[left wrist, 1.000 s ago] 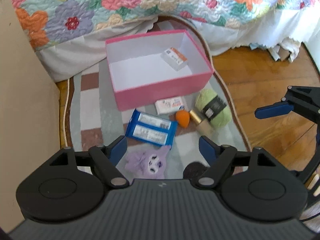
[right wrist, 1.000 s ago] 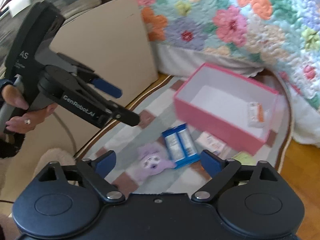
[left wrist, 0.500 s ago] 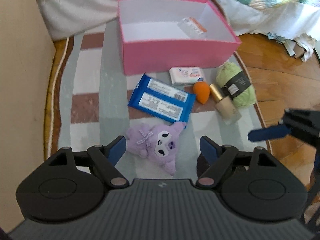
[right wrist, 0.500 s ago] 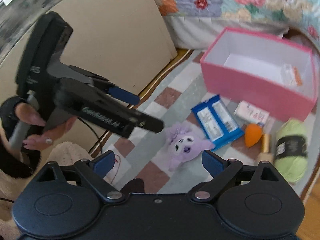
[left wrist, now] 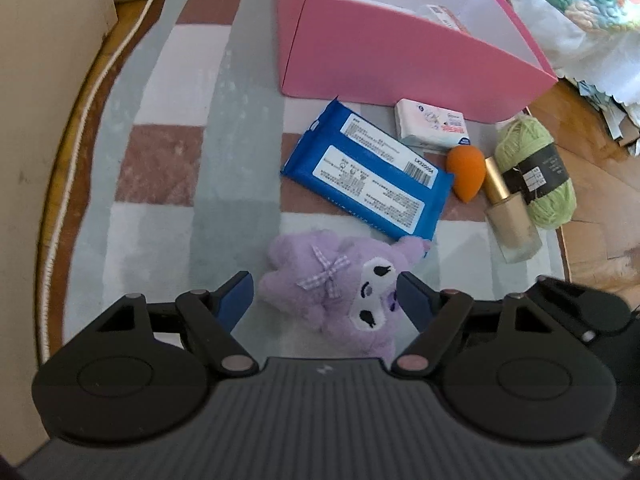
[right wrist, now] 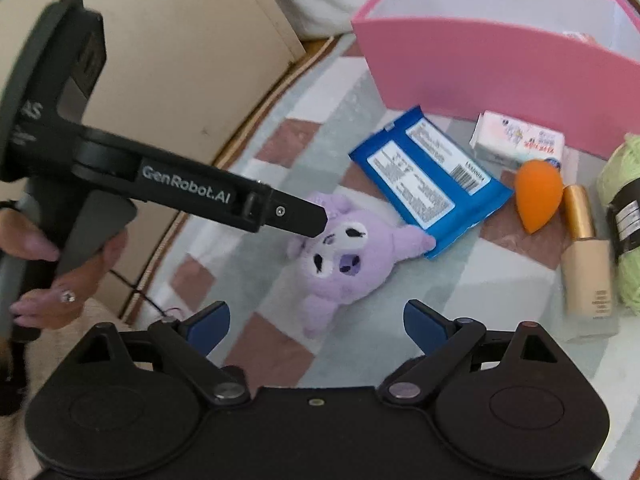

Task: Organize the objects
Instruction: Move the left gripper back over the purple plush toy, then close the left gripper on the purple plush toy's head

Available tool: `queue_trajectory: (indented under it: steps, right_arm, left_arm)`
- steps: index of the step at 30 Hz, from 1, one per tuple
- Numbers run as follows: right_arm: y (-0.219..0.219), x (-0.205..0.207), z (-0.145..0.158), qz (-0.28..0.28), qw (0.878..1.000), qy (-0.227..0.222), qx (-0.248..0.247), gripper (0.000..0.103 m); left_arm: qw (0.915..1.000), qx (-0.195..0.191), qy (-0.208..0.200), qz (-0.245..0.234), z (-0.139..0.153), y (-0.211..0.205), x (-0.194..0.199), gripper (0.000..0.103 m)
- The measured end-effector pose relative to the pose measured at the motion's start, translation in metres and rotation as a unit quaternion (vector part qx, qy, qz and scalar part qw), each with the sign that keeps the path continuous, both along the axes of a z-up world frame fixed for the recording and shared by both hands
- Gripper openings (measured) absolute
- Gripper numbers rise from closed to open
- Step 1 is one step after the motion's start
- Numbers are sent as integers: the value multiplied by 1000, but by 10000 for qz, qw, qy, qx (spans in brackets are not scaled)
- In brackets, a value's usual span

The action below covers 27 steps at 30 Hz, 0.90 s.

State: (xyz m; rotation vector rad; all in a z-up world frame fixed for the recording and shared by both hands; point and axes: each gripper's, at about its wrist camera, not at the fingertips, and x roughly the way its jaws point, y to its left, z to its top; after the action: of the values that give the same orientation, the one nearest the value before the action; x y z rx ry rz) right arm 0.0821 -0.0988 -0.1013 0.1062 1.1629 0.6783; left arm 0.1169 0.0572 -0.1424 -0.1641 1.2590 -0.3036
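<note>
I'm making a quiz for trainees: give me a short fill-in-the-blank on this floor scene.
1. The open left gripper straddles the purple plush ____.
2. The orange teardrop makeup sponge lies between the blue wipes pack and the gold-capped ____ bottle.
3. The pink cardboard box holds one small ____.

Missing words: toy; foundation; carton

One plush (left wrist: 340, 280), one blue packet (left wrist: 368, 176), two small boxes (left wrist: 432, 126), one sponge (left wrist: 466, 172), one bottle (left wrist: 508, 212), one yarn ball (left wrist: 536, 176), one pink box (left wrist: 400, 60).
</note>
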Motion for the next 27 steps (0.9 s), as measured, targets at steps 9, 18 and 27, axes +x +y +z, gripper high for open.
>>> queue_trajectory:
  steps: [9,18,27]
  right_arm:
    - [24,-1,-40,-214,9974,-620,-315,95]
    - [22,-7,-41,-96,9925,-1089,-556,66]
    - [-4,-9,-43,-394,9938,-928,-469,67]
  left_arm:
    - [9987,-232,-396,212,-15,8,7,59]
    - [9922,-1081,-44,623,-26,12,-8,38]
    - [9964,-669,-181,488,-27,-8,-16,35]
